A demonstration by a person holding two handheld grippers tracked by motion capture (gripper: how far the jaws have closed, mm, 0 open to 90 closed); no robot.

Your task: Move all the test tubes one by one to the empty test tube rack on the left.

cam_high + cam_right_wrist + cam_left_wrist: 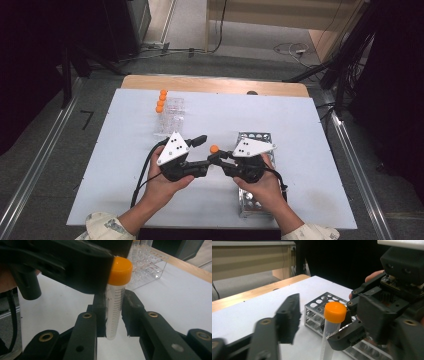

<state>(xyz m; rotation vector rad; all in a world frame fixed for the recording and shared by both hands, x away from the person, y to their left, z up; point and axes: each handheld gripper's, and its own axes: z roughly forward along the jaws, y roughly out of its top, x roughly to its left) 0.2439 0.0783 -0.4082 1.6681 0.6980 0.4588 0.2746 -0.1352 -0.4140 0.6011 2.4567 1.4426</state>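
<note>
A clear graduated tube with an orange cap (214, 148) stands upright above the middle of the white table (125, 165). My right gripper (218, 157) comes in from the right and is shut on the tube's body (113, 312). My left gripper (206, 151) faces it from the left. Its jaws stand on either side of the orange cap (335, 312); a gap shows between the blurred left jaw and the cap. One of its fingers (75, 270) lies right against the cap's side in the right gripper view.
A metal tube rack (255, 202) lies under my right hand, its holes (322, 302) seen behind the tube. At the back stands a clear plastic rack (170, 117) with three orange-capped tubes (161, 101). The wooden table edge (215, 84) runs beyond it.
</note>
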